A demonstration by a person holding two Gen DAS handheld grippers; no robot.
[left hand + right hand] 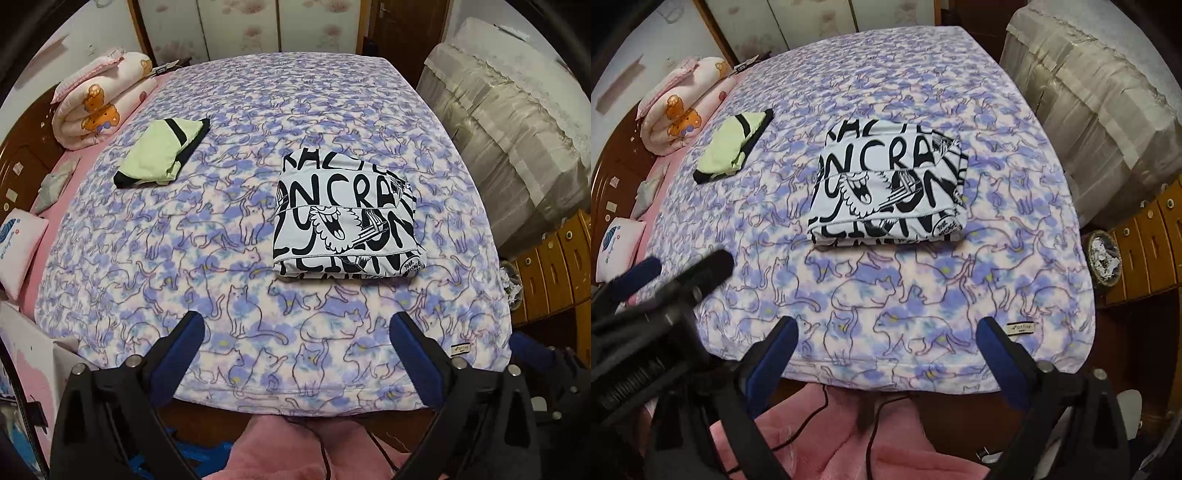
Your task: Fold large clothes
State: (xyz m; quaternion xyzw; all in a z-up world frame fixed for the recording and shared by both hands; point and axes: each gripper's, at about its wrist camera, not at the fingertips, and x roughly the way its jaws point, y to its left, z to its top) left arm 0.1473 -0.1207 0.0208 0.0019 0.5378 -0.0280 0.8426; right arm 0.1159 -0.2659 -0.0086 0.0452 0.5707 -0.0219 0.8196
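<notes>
Shirt sits folded mid-bed, well beyond both grippers, left and right, jaws spread wide over the bed's near edge, holding nothing.

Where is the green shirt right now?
The folded green shirt lies on the cat blanket, far left in both wrist views, near the rolled bear quilt and left of the folded black-and-white garment.

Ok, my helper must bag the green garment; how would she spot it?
Start at the bed's cat-print blanket. Toward its far left, near the rolled bear quilt, lies a folded pale green garment. Its black trim separates it from the black-and-white lettered garment.
</notes>
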